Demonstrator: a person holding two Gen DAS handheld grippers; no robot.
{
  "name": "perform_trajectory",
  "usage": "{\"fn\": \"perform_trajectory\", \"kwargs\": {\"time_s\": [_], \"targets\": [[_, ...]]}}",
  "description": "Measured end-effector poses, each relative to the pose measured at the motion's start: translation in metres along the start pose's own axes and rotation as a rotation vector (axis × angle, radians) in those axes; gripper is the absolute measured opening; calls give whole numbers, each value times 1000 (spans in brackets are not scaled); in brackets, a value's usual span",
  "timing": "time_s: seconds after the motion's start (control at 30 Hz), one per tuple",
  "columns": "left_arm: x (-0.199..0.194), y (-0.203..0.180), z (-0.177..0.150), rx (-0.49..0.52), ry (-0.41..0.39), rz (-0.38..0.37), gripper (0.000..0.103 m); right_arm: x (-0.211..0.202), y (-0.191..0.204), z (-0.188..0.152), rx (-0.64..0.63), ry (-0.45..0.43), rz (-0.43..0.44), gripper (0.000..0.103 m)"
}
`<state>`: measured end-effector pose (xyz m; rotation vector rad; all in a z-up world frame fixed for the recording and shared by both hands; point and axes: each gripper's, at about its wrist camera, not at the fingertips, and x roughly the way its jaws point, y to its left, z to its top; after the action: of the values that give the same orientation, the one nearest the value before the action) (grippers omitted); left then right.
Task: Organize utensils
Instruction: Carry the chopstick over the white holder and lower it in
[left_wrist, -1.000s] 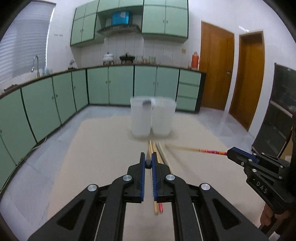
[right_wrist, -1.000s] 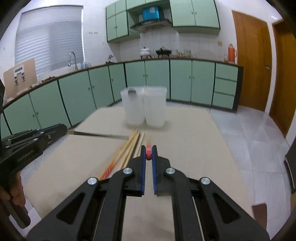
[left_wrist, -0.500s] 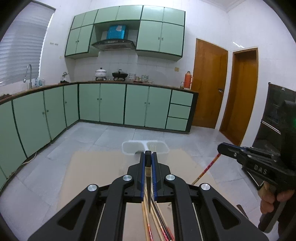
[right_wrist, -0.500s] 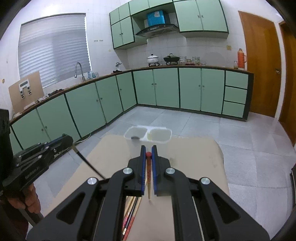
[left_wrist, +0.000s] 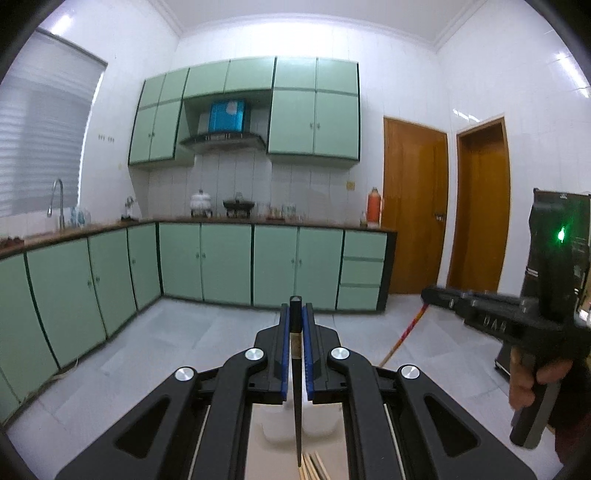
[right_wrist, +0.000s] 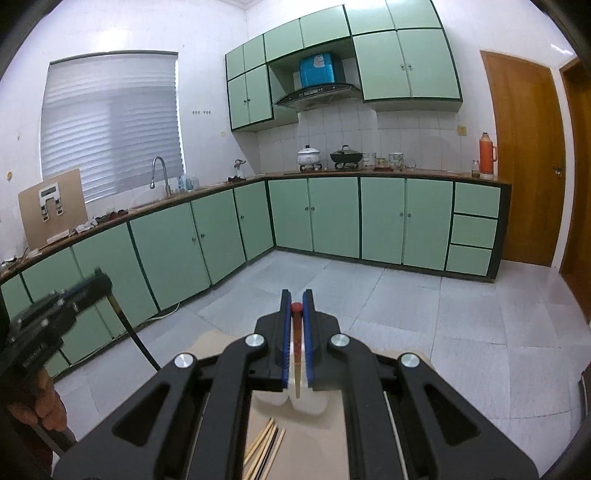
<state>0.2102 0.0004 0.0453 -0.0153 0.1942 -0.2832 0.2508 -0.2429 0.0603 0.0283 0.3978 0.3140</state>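
Observation:
My left gripper (left_wrist: 295, 310) is shut on a dark chopstick (left_wrist: 296, 406) that hangs steeply down from its jaws. Under its tip stand a white two-part holder (left_wrist: 273, 424) and several loose chopsticks (left_wrist: 314, 467). My right gripper (right_wrist: 296, 299) is shut on a wooden chopstick with a red end (right_wrist: 297, 354), hanging above the holder (right_wrist: 314, 402) and the loose chopsticks (right_wrist: 264, 450). Each view shows the other tool off to the side: the right gripper (left_wrist: 428, 295) with its red-ended stick (left_wrist: 406, 332), the left gripper (right_wrist: 103, 282) with its dark stick (right_wrist: 136, 339).
The beige table (right_wrist: 325, 450) lies low in both views, with grey floor tiles beyond it. Green cabinets (right_wrist: 332, 218) line the far walls and wooden doors (left_wrist: 413, 206) stand at the right. A person's hand (left_wrist: 524, 384) grips the right tool's handle.
Both grippers have risen well above the table with their chopsticks. The sticks swung from nearly level to hanging steeply. The holder and loose chopsticks dropped to the bottom of each view.

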Motion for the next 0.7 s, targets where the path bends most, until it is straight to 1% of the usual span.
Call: {"fn": "perform_trajectory", "kwargs": {"time_s": [0.13,0.23,0.3,0.4,0.47,0.57,0.7], "targets": [[29,0,23,23,-60,27,6,22,-9,10,5,-2,-16,5],[56,2,33,13,-77,40,6,40,-16,13,10,11,-31,5],[75,4,34,3,-85,45,6,50,-20,14,16,16,-35,5],[100,6,27,-8,-57,49,6,60,-26,17,35,35,-24,5],[115,7,18,-8,-27,56,6,59,-28,18,47,38,-1,5],[123,12,12,-13,0,56,6,53,-31,26,56,19,39,5],[126,15,8,-14,-3,53,6,53,-33,42,65,-8,62,5]]}}
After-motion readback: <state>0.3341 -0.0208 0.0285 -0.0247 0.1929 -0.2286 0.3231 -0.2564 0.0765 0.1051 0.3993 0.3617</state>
